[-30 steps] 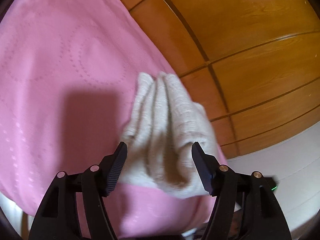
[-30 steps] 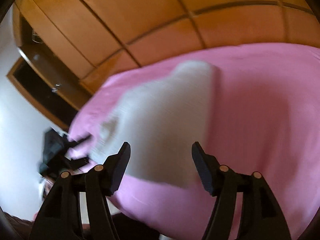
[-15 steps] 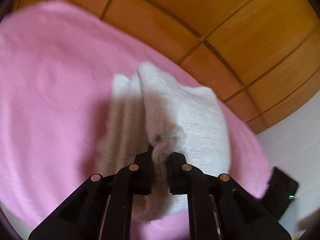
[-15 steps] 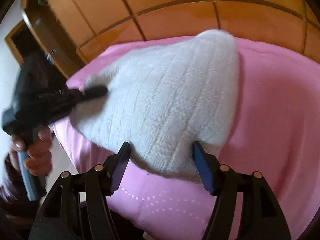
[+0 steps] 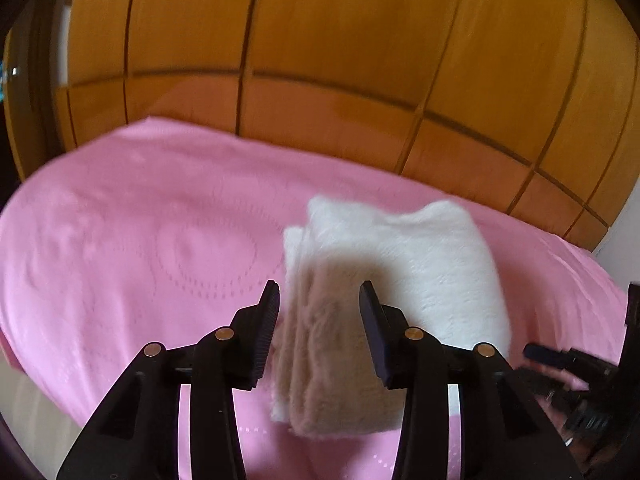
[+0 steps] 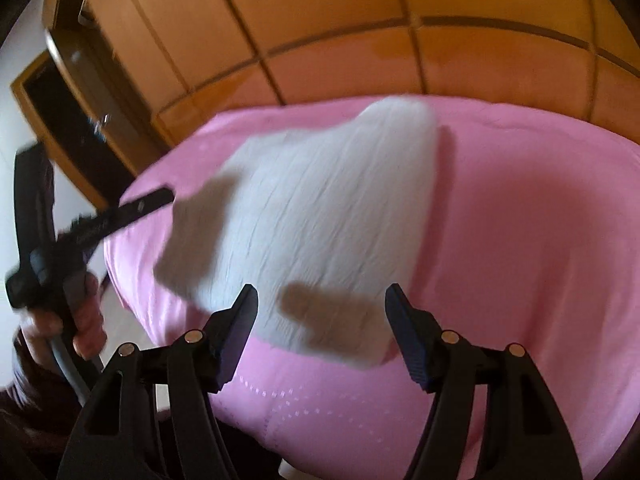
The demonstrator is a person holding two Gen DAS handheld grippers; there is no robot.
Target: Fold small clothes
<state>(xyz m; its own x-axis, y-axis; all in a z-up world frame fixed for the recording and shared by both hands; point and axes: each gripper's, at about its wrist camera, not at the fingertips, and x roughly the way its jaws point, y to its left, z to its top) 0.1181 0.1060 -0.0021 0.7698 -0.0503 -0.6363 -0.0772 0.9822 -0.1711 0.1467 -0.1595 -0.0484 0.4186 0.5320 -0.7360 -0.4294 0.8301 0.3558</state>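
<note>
The white knit cloth (image 5: 400,280) lies folded on the pink bedspread (image 5: 140,248). My left gripper (image 5: 319,300) is spread wide, and the near end of the cloth sits between its fingers, not pinched. My right gripper (image 6: 321,304) is spread too, just in front of the cloth's near edge.

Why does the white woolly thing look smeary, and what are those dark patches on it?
Right wrist view: the white knit garment is streaked by motion blur; the dark patches are shadows cast by the gripper fingers. Left wrist view: the garment is softer-blurred, shaded at its near end, and the wooden wardrobe bends from fisheye distortion.
</note>
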